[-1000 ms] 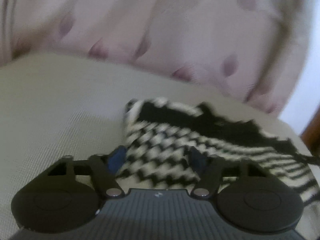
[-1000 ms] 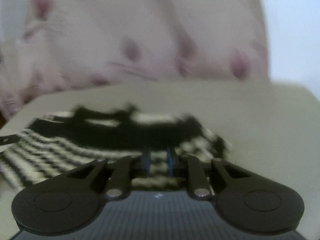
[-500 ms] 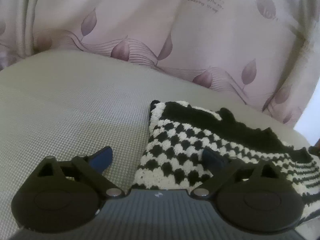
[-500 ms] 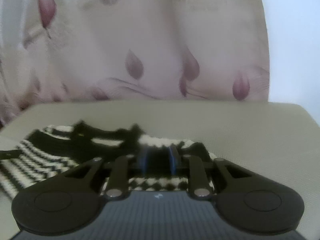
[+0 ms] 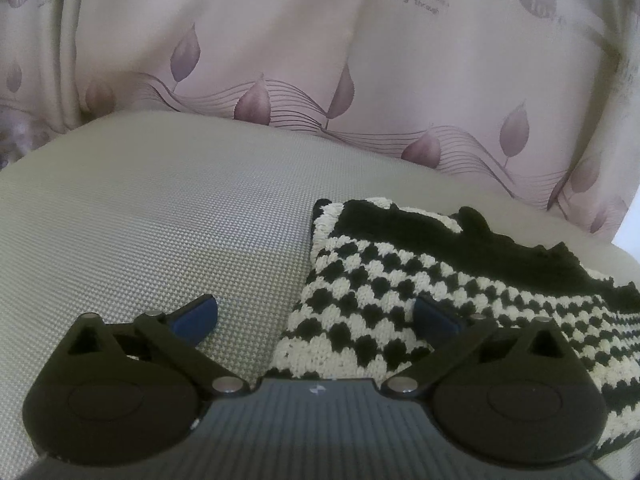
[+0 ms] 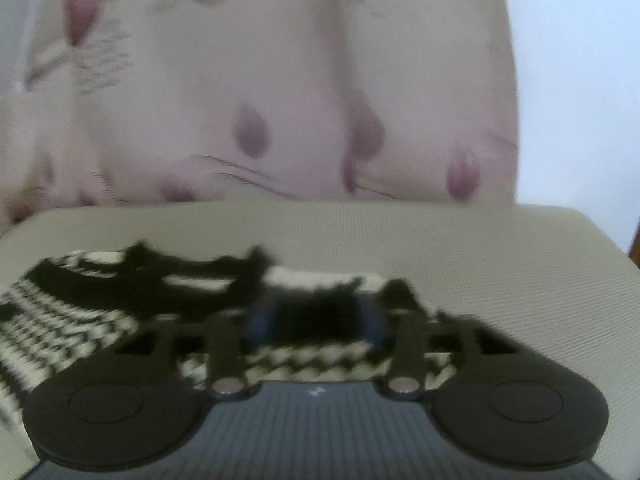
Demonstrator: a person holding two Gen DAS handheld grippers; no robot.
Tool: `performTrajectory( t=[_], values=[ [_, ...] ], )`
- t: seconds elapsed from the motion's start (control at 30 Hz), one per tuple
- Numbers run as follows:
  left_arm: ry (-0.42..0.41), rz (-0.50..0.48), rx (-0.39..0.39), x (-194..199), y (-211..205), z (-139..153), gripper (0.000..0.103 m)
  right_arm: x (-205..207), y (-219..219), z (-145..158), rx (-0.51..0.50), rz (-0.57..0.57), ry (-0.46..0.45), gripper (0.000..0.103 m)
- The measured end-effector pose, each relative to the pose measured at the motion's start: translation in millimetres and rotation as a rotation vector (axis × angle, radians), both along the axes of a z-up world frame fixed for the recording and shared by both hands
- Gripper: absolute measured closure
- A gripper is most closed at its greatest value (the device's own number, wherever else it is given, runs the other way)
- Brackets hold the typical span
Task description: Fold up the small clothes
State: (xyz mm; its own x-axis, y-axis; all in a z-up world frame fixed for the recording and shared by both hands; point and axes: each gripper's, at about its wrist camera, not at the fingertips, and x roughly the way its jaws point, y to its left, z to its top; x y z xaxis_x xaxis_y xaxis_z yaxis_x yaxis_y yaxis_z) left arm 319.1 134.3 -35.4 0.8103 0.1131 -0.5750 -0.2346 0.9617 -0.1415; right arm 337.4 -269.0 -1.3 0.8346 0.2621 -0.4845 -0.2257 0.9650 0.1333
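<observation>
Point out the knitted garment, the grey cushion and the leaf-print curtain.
knitted garment (image 5: 360,280): left wrist view, checkered panel.
grey cushion (image 5: 160,220): left wrist view, bare woven top.
leaf-print curtain (image 5: 280,40): left wrist view, plain fold above the leaves.

I see a beige cushion (image 5: 168,216) with a fine woven grid texture filling the lower half of both views. Behind it hangs a pale pink curtain (image 5: 280,52), printed with mauve leaves, thin wavy lines and some small text near the top. At the right edge of the right view I see a white wall (image 6: 580,80).
</observation>
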Motion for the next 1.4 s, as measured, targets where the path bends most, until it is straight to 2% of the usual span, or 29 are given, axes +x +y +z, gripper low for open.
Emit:
performTrajectory(
  t=[0.13,0.23,0.27,0.37,0.43,0.57,0.67,0.73,0.8,0.87,0.97,1.0,1.1,1.2,1.33,1.4],
  values=[
    [-0.001,0.003,0.004,0,0,-1,0.0,-31,12,-6,-0.07,0.011,-0.035,0.029],
    [-0.001,0.009,0.016,0,-2,0,0.0,-31,18,-26,-0.106,0.053,0.054,0.029],
    [-0.002,0.01,0.02,-1,-2,0,0.0,-34,18,-28,-0.107,0.052,0.026,0.028],
    [-0.002,0.013,0.027,-1,-3,0,0.0,-37,19,-23,-0.102,0.028,0.02,0.028],
    [-0.004,0.014,0.027,-1,-3,1,0.0,-50,16,-21,-0.058,0.0,-0.045,0.027],
    [0.0,0.01,0.021,-3,-2,2,0.0,-57,23,-27,-0.101,0.015,-0.036,0.024],
    [-0.004,-0.027,-0.011,-5,5,5,0.0,-53,28,-28,-0.123,0.048,-0.016,0.02],
    [-0.023,-0.09,-0.05,-7,13,9,0.002,-51,25,-29,-0.105,0.047,-0.007,0.019],
    [-0.017,-0.165,-0.06,-5,23,14,0.008,-51,23,-29,-0.091,0.048,-0.006,0.019],
    [0.002,-0.187,-0.068,2,34,17,0.015,-52,24,-29,-0.092,0.047,-0.011,0.018],
    [0.029,-0.254,-0.204,18,60,19,0.015,-53,24,-29,-0.102,0.045,-0.014,0.017],
    [0.054,-0.287,-0.271,27,69,17,0.017,-53,24,-29,-0.101,0.045,-0.015,0.016],
    [0.123,-0.351,-0.388,50,82,8,0.024,-54,23,-28,-0.09,0.047,-0.021,0.011],
    [0.132,-0.435,-0.432,63,84,5,0.024,-57,22,-27,-0.077,0.052,-0.043,0.005],
    [0.134,-0.514,-0.493,74,85,-1,0.026,-59,16,-25,-0.044,0.046,-0.063,0.004],
    [0.142,-0.534,-0.502,78,86,-6,0.059,-60,13,-24,-0.026,0.037,-0.067,0.004]
  ],
)
